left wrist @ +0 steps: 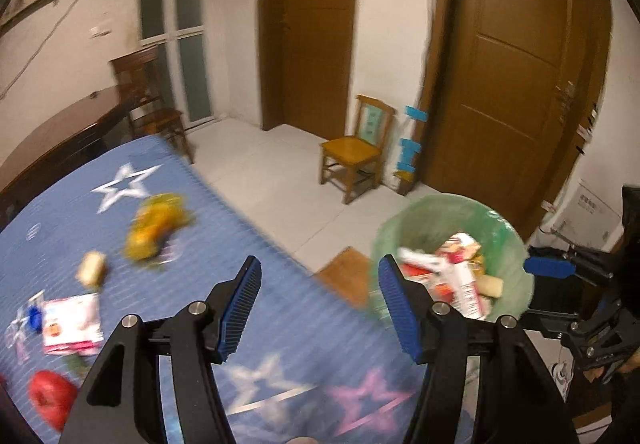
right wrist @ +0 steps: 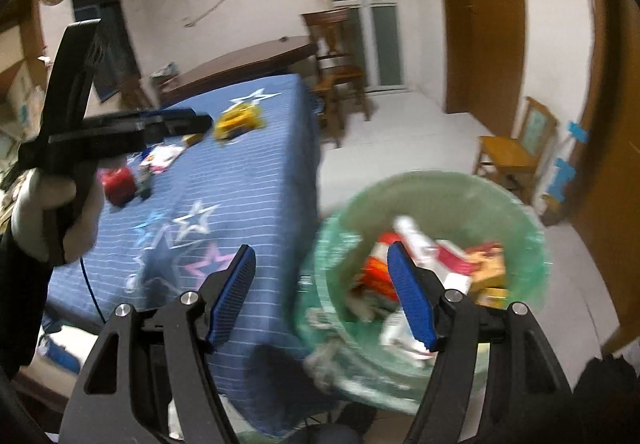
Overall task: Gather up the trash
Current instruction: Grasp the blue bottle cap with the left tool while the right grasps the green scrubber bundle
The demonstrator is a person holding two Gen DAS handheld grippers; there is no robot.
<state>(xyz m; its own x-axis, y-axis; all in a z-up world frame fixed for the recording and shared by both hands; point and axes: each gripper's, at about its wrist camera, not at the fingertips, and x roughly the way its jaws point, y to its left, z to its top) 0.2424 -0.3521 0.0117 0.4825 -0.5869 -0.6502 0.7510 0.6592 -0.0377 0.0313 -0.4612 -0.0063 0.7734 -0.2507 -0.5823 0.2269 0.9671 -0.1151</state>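
Both grippers, left (left wrist: 320, 308) and right (right wrist: 322, 298), have fingers spread apart, nothing between them. Right hovers over the green-lined trash bin (right wrist: 520, 204), full of wrappers. Yellow wrapper (left wrist: 154, 226), red wrapper (left wrist: 50, 396), white packet (left wrist: 72, 322) lie on the blue-covered counter (left wrist: 280, 316).

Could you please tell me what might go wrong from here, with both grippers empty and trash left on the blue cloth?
1. The bin looks heaped with wrappers; more trash may spill onto the floor.
2. The yellow wrapper and red wrapper lie far apart; the open left gripper could miss one.
3. The right gripper hangs open over the bin's rim, and might snag the green liner.
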